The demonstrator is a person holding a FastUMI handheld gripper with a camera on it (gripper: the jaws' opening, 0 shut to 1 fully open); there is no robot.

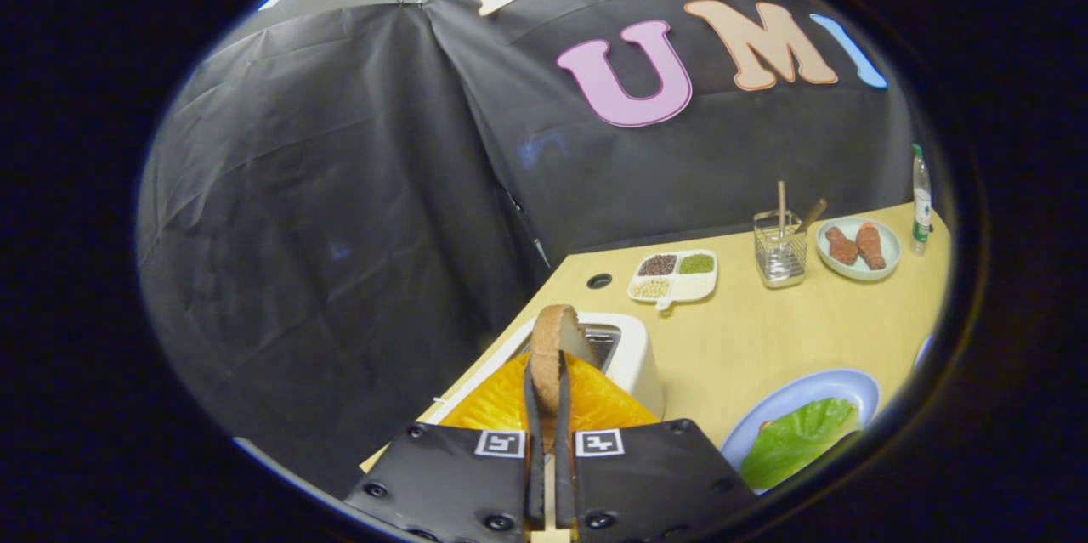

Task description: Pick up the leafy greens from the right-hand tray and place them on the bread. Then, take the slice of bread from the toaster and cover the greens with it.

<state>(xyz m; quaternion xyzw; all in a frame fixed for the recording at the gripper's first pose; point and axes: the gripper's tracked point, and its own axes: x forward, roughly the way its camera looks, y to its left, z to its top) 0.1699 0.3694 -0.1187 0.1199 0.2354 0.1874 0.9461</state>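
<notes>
- The gripper (548, 407), at the bottom centre of the frame, has its two fingers drawn close together and pinching the slice of bread (554, 352) edge-on; the slice stands upright between the pads, its rounded crust rising above the fingertips.
- The slice is held above the toaster (625, 352), the white box just behind it, so I judge the lift out of the slot is done or nearly so.
- The leafy greens (795, 441) already lie on the blue plate (837, 383) at the lower right; a sliver of something reddish-brown shows at their left edge (probably the lower bread, though I cannot be sure).
- To do this step well: keep the pinch firm, carry the slice to the right toward the plate, turn it from upright to flat over the greens, and lower it until it rests on them before spreading the fingers, so it does not slide off the leaf.
- An orange, ribbed surface (595, 403) sits directly under the fingers; what it is I cannot tell.
- Hard to make out: the toaster's slot is mostly hidden behind the slice, and the plate is cut off at the lower right.
- Further back on the wooden table (748, 330) stand a divided dish of grains (673, 277), a wire holder with sticks (780, 247), a plate with two brown pieces (857, 247) and a bottle (920, 199), all well apart from the work.
</notes>
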